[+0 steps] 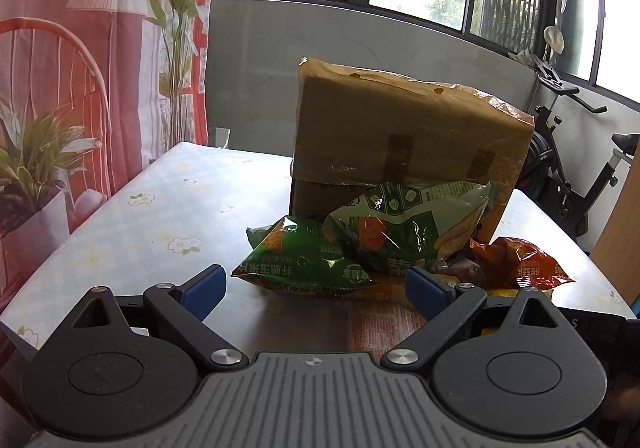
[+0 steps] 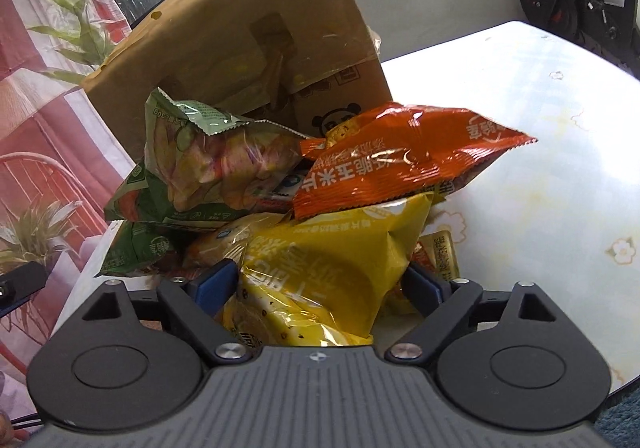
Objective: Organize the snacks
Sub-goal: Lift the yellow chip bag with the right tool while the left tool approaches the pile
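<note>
Desk (image 1: 120, 215): pale floral covering, carries all items.
Cardboard box (image 1: 400, 135): upright at desk centre, taped flap, behind the snack pile.
Large green bag (image 1: 404, 232): leaning against box front.
Yellow bag (image 2: 320, 280): nearest in the right wrist view, lying between right gripper (image 2: 320, 288) fingers; fingers spread wide to either side, contact with the pads cannot be told.
Orange bag (image 2: 400, 163): on top of yellow bag, beside box.
Small green bag (image 1: 304, 264): flat on desk, ahead of left gripper (image 1: 316, 288); fingers released, holding nothing.
</note>
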Demonstrator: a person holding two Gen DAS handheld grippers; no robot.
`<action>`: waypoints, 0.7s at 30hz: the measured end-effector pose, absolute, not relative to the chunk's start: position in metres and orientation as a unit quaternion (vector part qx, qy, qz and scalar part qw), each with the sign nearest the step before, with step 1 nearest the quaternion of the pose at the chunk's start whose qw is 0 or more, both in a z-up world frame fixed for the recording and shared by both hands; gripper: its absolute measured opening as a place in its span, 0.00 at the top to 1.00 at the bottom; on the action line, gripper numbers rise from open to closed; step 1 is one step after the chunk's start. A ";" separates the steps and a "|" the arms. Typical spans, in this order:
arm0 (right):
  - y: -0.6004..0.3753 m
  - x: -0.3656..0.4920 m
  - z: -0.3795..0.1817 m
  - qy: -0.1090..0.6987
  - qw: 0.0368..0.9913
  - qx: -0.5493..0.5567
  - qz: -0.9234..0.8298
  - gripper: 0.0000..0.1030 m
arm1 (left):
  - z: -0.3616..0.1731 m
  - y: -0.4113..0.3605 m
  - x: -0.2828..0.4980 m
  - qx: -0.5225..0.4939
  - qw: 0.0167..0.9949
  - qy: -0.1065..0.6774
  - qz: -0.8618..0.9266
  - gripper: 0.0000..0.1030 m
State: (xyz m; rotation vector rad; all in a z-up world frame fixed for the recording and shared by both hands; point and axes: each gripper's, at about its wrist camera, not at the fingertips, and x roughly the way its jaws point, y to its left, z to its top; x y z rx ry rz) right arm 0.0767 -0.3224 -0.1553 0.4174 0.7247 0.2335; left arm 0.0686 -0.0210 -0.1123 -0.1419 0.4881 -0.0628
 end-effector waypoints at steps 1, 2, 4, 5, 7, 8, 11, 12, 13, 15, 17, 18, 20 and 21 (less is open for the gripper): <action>-0.323 0.076 -0.156 0.354 0.905 0.206 0.119 0.17 | -0.112 -0.021 0.069 -0.070 0.967 0.241 -0.031 0.05; -0.322 0.075 -0.155 0.354 0.904 0.206 0.123 0.19 | -0.112 -0.020 0.068 -0.070 0.967 0.241 -0.031 0.05; -0.321 0.071 -0.153 0.354 0.904 0.202 0.126 0.22 | -0.112 -0.020 0.069 -0.072 0.967 0.241 -0.031 0.05; -0.319 0.070 -0.153 0.353 0.904 0.201 0.129 0.23 | -0.113 -0.019 0.069 -0.073 0.967 0.242 -0.031 0.05; -0.319 0.069 -0.151 0.352 0.904 0.201 0.135 0.25 | -0.113 -0.018 0.069 -0.076 0.967 0.243 -0.030 0.05; -0.317 0.068 -0.149 0.352 0.905 0.198 0.137 0.27 | -0.113 -0.018 0.069 -0.077 0.967 0.243 -0.031 0.05; -0.310 0.063 -0.142 0.340 0.912 0.176 0.148 0.28 | -0.113 -0.017 0.069 -0.078 0.966 0.244 -0.030 0.05; -0.307 0.061 -0.140 0.336 0.915 0.166 0.149 0.29 | -0.113 -0.017 0.069 -0.078 0.966 0.244 -0.030 0.05; -0.305 0.059 -0.137 0.331 0.918 0.158 0.150 0.29 | -0.113 -0.017 0.069 -0.078 0.966 0.243 -0.030 0.05; -0.303 0.054 -0.131 0.315 0.925 0.146 0.155 0.30 | -0.113 -0.017 0.070 -0.079 0.966 0.243 -0.030 0.06; -0.302 0.049 -0.125 0.296 0.931 0.139 0.160 0.32 | -0.112 -0.017 0.070 -0.081 0.966 0.243 -0.029 0.06; -0.301 0.046 -0.122 0.285 0.936 0.133 0.161 0.32 | -0.112 -0.017 0.070 -0.081 0.966 0.243 -0.029 0.06; -0.300 0.042 -0.116 0.265 0.943 0.123 0.158 0.32 | -0.113 -0.017 0.070 -0.080 0.966 0.244 -0.029 0.06; -0.301 0.039 -0.114 0.256 0.947 0.120 0.156 0.32 | -0.112 -0.017 0.070 -0.080 0.966 0.244 -0.030 0.06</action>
